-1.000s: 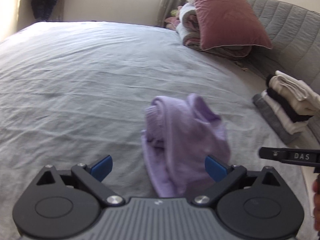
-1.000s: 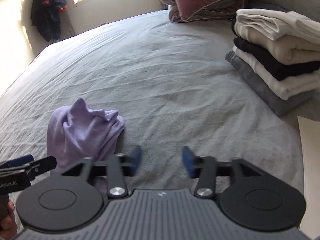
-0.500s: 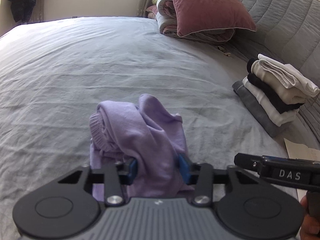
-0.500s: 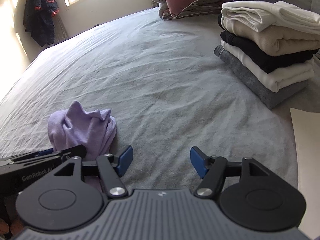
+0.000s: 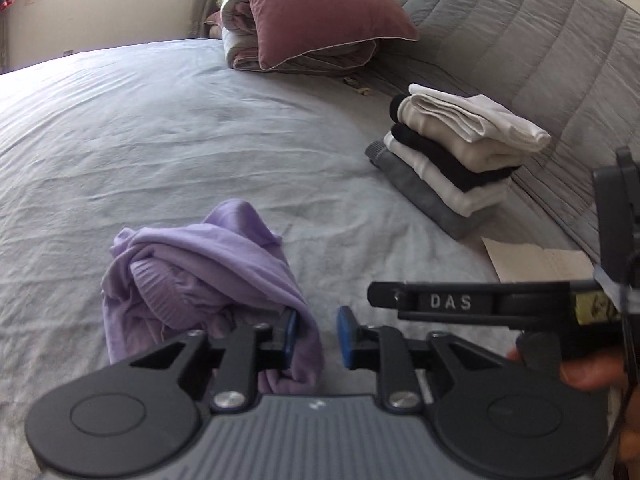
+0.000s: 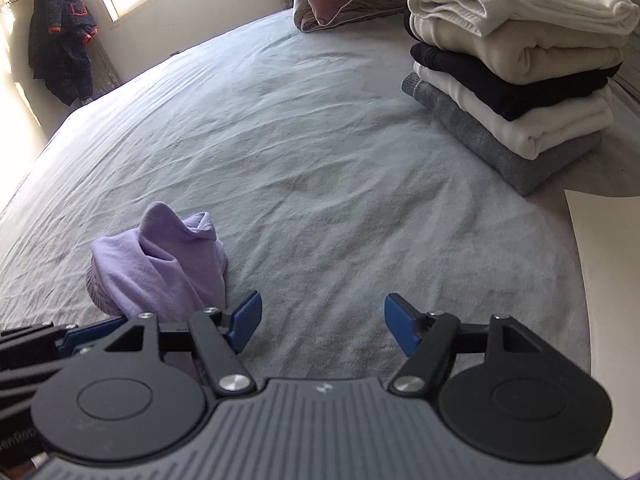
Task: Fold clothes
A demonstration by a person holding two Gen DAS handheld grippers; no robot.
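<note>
A crumpled lilac garment [image 5: 200, 264] lies in a heap on the grey bed sheet [image 5: 160, 120]. My left gripper [image 5: 316, 336] sits at the heap's near right edge. Its jaws are opening: a fold of the lilac cloth hangs between them against the left pad, and a gap shows at the right pad. In the right wrist view the lilac garment [image 6: 168, 268] is just left of my right gripper [image 6: 322, 320]. Those jaws are opening too, with only bare sheet between them. The right gripper [image 5: 460, 302] also shows side-on, held by a hand.
A stack of folded clothes [image 5: 452, 152], white, beige, black and grey, stands at the right by the quilted headboard [image 5: 540, 60]. A dusky pink pillow [image 5: 320, 8] lies on rolled bedding behind. A pale strip [image 6: 600, 280] borders the sheet at right. A dark jacket [image 6: 60, 48] hangs by the window.
The left jaws closed on the lilac cloth, then parted again, and the gripper shifted so that the heap now lies to their left. The right jaws spread wider.
</note>
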